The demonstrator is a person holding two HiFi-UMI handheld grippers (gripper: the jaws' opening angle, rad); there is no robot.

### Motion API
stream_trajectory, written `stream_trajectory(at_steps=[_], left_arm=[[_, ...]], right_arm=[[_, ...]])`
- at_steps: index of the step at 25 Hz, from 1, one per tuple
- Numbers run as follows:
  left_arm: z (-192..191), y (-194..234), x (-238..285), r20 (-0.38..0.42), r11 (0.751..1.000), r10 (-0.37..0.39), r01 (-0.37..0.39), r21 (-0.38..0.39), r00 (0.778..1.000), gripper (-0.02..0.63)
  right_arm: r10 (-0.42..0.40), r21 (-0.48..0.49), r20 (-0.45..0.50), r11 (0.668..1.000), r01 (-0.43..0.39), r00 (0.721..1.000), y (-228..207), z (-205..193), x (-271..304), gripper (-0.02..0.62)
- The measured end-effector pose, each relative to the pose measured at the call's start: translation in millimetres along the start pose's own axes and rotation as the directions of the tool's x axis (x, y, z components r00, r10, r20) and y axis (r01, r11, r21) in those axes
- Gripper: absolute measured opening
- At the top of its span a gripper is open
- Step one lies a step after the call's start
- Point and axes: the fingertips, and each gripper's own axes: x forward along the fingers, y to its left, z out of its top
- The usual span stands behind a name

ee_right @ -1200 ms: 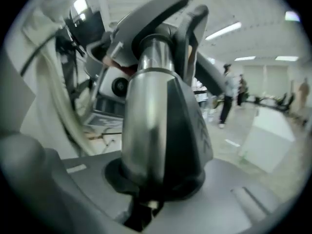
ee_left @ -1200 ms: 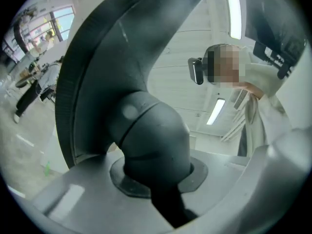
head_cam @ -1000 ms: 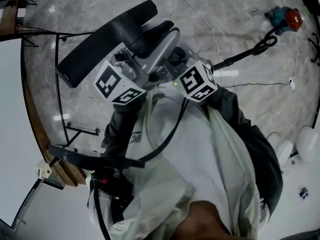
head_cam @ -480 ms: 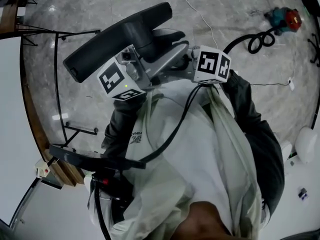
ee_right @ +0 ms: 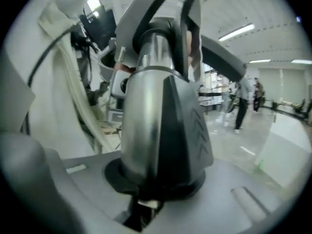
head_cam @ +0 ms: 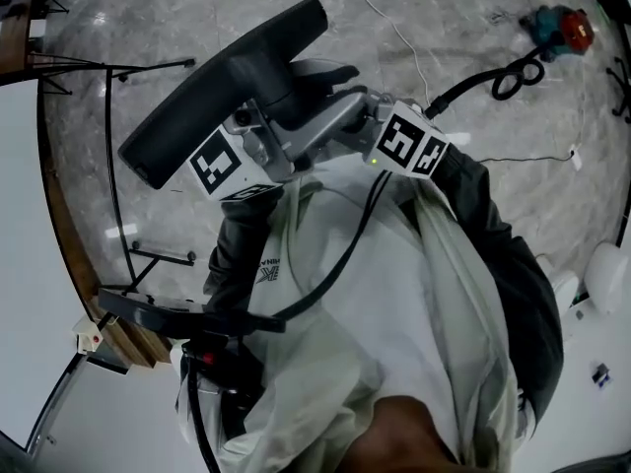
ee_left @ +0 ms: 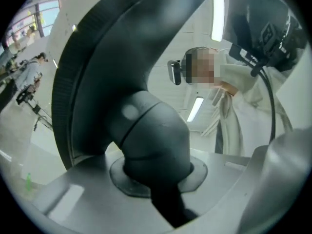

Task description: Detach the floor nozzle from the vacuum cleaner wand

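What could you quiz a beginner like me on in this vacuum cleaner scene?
1. True or false: the left tongs grip the floor nozzle by its neck.
2. What do the right tongs hold? A. a cable; B. the silvery wand; C. nothing.
3. Fill in: the floor nozzle's long flat head is ___ in colour.
Key: 1 true; 2 B; 3 black.

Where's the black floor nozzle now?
The floor nozzle is upper left in the head view, held above the floor, its neck in the left hand-held gripper, the right hand-held gripper on the wand just to its right.
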Motion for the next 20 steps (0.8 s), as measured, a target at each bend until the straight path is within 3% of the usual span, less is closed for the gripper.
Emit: stream_trajectory(at_steps=[2, 3, 5, 8, 10, 13, 15, 17, 20], left_arm=[[-6.3, -14.5, 7.5, -0.007, 0.997, -0.081, 0.081, -0.021, 0.997, 0.071], [-9.7, -17.1, 10.5, -0.015, 0.995, -0.093, 0.092, -0.028, 0.996, 0.071], [-16.1, -16.3, 13.6, -0.036, 0.996, -0.082, 0.081, -0.034, 0.996, 0.071], [-16.7, -8.7, 11.3, -0.040, 0.999, -0.039, 0.038, -0.034, 0.998, 0.071], [-8.8, 4.4, 5.4, -0.014, 0.999, 0.047, -0.048, -0.015, 0.999, 0.071], [-6.5, 24.3, -4.4, 0.012, 0.984, 0.178, -0.178, -0.013, 0.984, 0.071], [-4.5, 23.7, -5.1, 0.027, 0.985, 0.172, -0.171, -0.012, 0.985, 0.071], [-3.7, 13.0, -3.6, 0.028, 0.994, 0.109, -0.109, 0.007, 0.994, 0.072], [-17.0, -5.3, -4.0, -0.003, 1.000, 0.016, -0.016, 0.010, 1.000, 0.072]], right_arm=[[0.171, -0.007, 0.015, 0.985, -0.171, 0.985, 17.7, -2.2, -8.1, 0.083], [0.211, -0.006, 0.023, 0.977, -0.211, 0.977, 21.5, -2.8, -11.5, 0.083], [0.192, 0.008, 0.042, 0.981, -0.192, 0.981, 18.5, -2.2, -13.9, 0.083], [0.042, 0.037, 0.038, 0.998, -0.043, 0.998, 5.9, -1.7, -9.3, 0.081], [-0.095, 0.039, 0.007, 0.995, 0.095, 0.995, -6.2, -3.4, -4.4, 0.081], [-0.307, 0.011, -0.069, 0.951, 0.309, 0.949, -29.2, -10.4, -4.4, 0.080], [-0.368, -0.013, -0.097, 0.929, 0.369, 0.925, -34.8, -13.2, -7.5, 0.080], [-0.327, -0.030, -0.090, 0.945, 0.326, 0.941, -29.6, -12.1, -7.3, 0.081], [-0.130, -0.047, -0.054, 0.991, 0.127, 0.990, -9.8, -9.0, -6.1, 0.084]])
